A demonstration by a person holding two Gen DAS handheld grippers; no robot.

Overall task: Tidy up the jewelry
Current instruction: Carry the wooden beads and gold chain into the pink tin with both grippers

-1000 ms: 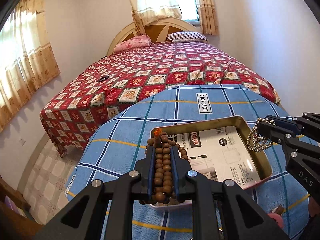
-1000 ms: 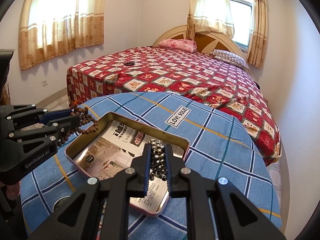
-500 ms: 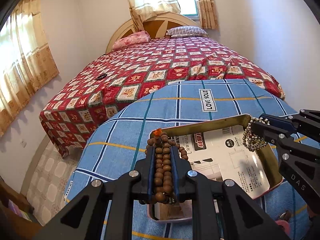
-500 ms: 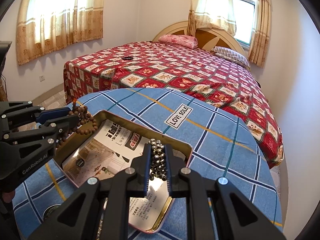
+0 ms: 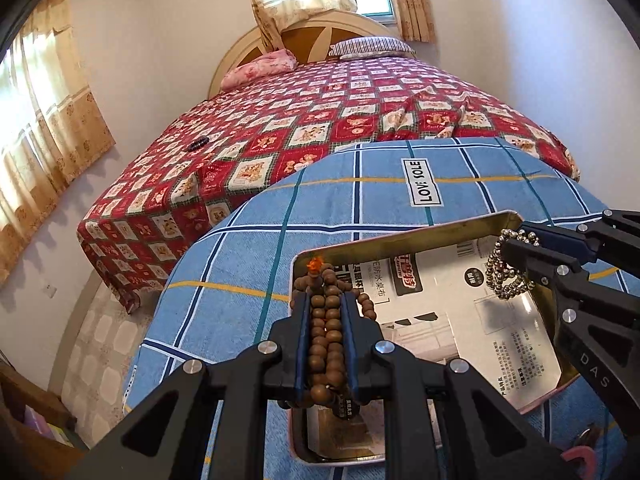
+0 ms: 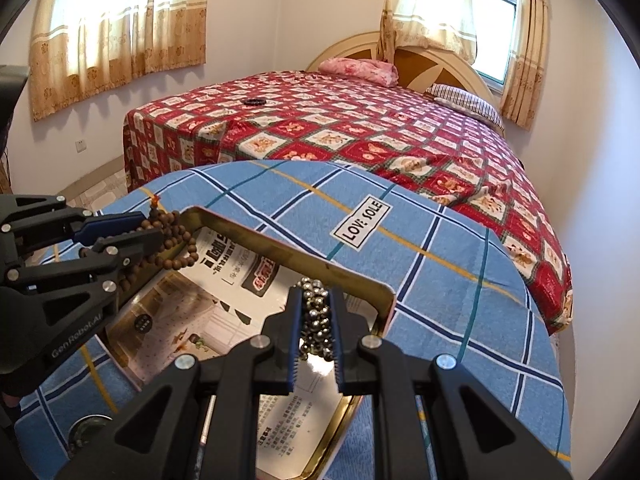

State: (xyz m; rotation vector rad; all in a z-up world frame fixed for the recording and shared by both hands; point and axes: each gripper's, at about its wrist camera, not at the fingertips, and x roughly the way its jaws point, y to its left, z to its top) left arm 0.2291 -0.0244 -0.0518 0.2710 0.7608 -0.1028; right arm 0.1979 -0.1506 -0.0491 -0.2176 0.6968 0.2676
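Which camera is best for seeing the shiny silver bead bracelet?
The left wrist view: the silver bead bracelet dangles in full loops from the right hand-held gripper. The right wrist view shows it bunched and mostly hidden between the fingers.

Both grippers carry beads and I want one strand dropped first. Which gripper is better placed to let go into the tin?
Right. The right gripper holds the silver bead bracelet well over the tin, while the left gripper holds the wooden bead strand at the tin's edge.
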